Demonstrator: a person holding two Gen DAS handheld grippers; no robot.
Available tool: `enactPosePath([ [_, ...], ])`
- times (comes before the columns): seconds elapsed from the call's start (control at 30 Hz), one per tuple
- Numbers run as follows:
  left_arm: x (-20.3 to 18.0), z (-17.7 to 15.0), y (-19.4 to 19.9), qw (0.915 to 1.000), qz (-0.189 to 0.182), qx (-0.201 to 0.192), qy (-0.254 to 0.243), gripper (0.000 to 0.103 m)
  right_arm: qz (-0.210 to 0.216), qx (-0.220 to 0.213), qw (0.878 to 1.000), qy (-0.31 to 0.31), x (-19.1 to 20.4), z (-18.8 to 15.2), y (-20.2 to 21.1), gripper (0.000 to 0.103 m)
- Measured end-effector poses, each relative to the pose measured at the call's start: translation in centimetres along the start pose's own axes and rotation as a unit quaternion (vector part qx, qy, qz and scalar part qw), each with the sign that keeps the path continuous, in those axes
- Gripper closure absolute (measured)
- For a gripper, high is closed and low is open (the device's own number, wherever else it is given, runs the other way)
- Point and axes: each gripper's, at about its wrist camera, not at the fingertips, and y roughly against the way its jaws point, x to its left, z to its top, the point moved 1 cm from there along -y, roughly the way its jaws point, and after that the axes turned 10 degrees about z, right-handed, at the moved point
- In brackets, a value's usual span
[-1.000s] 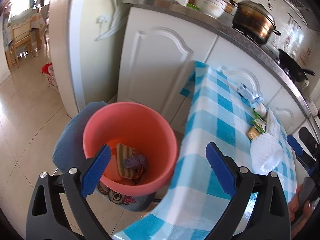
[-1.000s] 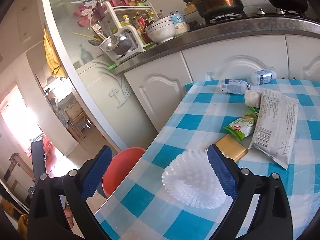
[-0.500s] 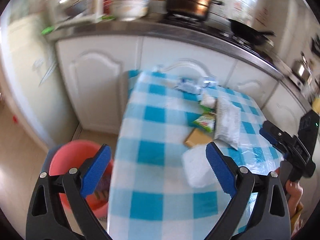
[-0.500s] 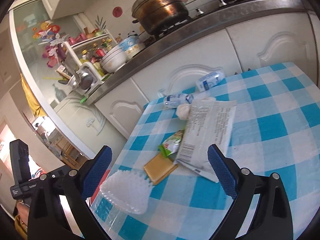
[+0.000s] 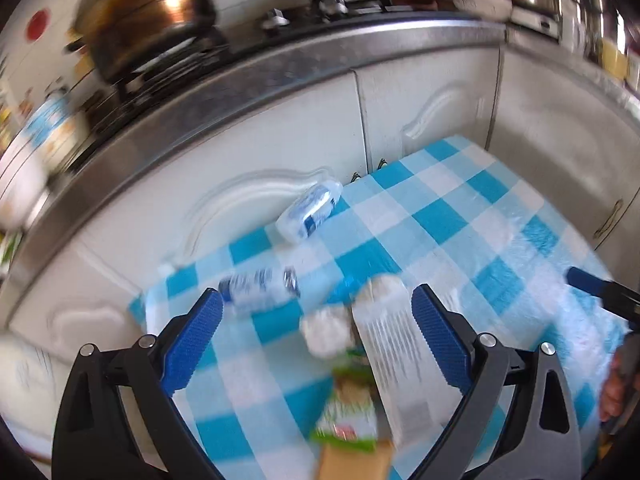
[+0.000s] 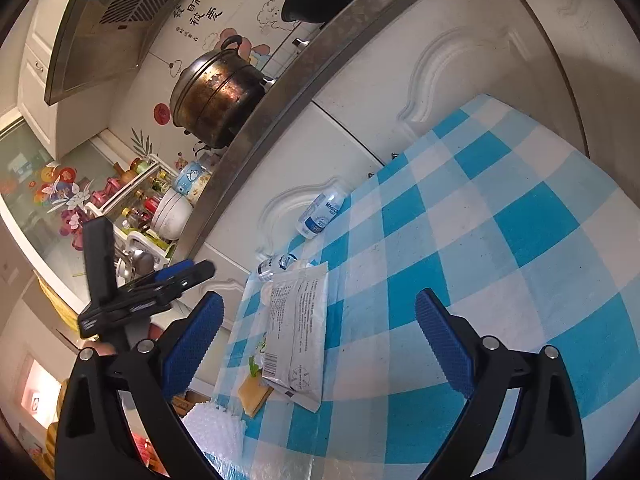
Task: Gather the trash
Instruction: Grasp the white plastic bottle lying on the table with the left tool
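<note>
Your left gripper [image 5: 316,340] gapes wide and empty above the white packet [image 5: 394,360], the right gripper [image 6: 318,340] likewise.

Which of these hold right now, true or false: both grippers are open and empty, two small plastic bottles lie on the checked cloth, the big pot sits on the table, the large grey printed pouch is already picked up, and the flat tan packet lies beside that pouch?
1. Left gripper and right gripper are open and empty. True.
2. Two small clear plastic bottles lie on the blue-and-white checked tablecloth. True.
3. The tarnished metal pot sits on the table. False: it stands on the stove.
4. The large grey printed pouch is picked up. False: it lies flat on the cloth.
5. The flat tan packet lies beside that pouch. True.
</note>
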Motion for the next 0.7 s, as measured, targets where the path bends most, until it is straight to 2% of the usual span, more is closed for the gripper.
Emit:
enactPosePath([
  [0.13,-1.5,2.9,-5.6,0.9988,0.005,0.018,-0.045,0.007,0.006,0.002,1.000,-0.009,-0.7,0.2,-0.1,0.008],
  [0.3,-1.8,4.9,-11.7,0.9963,0.017,0.060,-0.059,0.007,0.012,-0.004,1.000,-0.014,-1.1,0.3,-0.1,0.007],
  [0.53,-1.8,6.2,-16.2,0.9936,0.022,0.087,-0.069,0.007,0.005,0.008,1.000,-0.021,-2.0,0.0,-0.9,0.007],
  [0.7,-1.4,6.5,-17.9,0.9932,0.018,0.097,-0.061,0.008,0.001,0.016,1.000,-0.013,-2.0,-0.3,-1.4,0.007],
])
